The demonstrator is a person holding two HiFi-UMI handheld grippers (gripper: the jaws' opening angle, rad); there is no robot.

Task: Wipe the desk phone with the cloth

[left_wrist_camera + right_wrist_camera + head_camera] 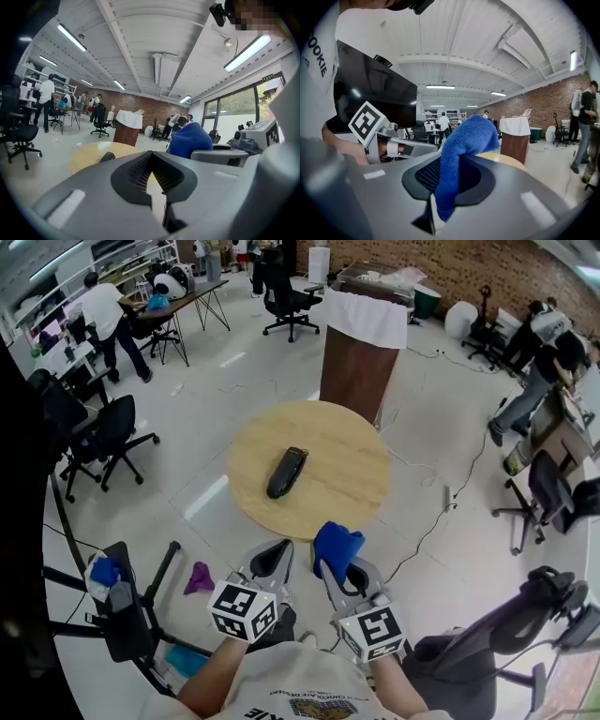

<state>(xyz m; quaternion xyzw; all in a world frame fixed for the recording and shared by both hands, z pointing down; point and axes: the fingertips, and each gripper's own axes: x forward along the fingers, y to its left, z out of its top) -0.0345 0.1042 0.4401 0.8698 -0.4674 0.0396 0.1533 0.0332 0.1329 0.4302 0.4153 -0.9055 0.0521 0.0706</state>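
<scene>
Left gripper [273,561]: jaws brought fully together with nothing between them, as the left gripper view [151,155] shows the two dark pads meeting at a point. Right gripper [345,570]: jaws closed on a blue cloth [336,547], which in the right gripper view [461,140] rises from between the pads and folds over forward as a rounded bundle. Both grippers point slightly downward and lie side by side, close but apart, each carrying a marker cube [243,608] at its rear, near the person's forearms. They hover over the pale floor [441,549], just short of the near edge of a round wooden desk [347,442]. The desk phone [287,472], a dark elongated unit, lies flat near the middle of the desk, slightly left of centre, its long axis running roughly toward the person; it is well apart from both grippers and the cloth. Beyond the desk stands a brown pedestal [356,376] draped in white. A purple rag [198,577] lies on the floor to the left of the left gripper.
</scene>
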